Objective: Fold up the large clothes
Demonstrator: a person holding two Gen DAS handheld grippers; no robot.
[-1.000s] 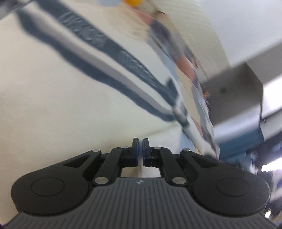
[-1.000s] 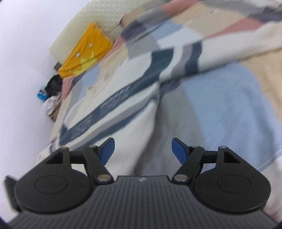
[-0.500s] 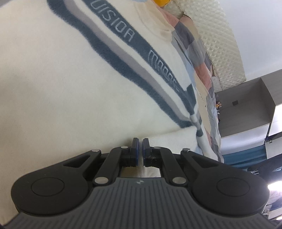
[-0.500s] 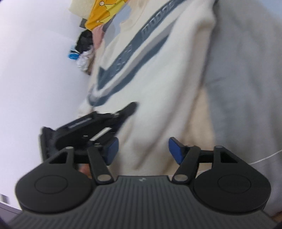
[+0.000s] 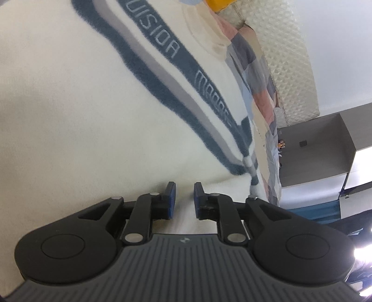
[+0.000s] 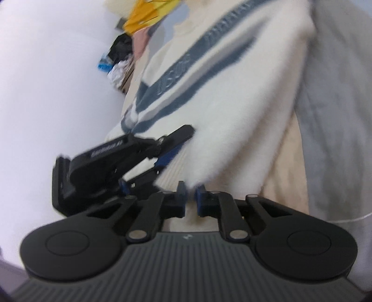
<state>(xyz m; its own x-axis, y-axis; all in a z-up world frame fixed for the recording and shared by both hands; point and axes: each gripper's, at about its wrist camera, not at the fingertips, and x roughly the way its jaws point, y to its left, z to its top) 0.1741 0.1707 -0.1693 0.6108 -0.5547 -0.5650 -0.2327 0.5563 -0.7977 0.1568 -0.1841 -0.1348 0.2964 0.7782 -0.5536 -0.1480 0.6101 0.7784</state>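
A cream sweater with navy and grey chest stripes lies on the bed and fills the left wrist view. My left gripper sits at its bottom hem with the jaws a little apart, the fabric between them. In the right wrist view the sweater shows again. My right gripper has its jaws closed to a narrow gap on the hem corner. The left gripper also shows there, just left of the right one on the same hem.
A patchwork bedcover lies under the sweater, with a quilted headboard and a yellow pillow at the far end. A white wall runs along one side. A grey cabinet stands beyond the bed.
My left jaws have opened a little from shut. My right jaws have closed from wide open onto the hem, next to the left gripper.
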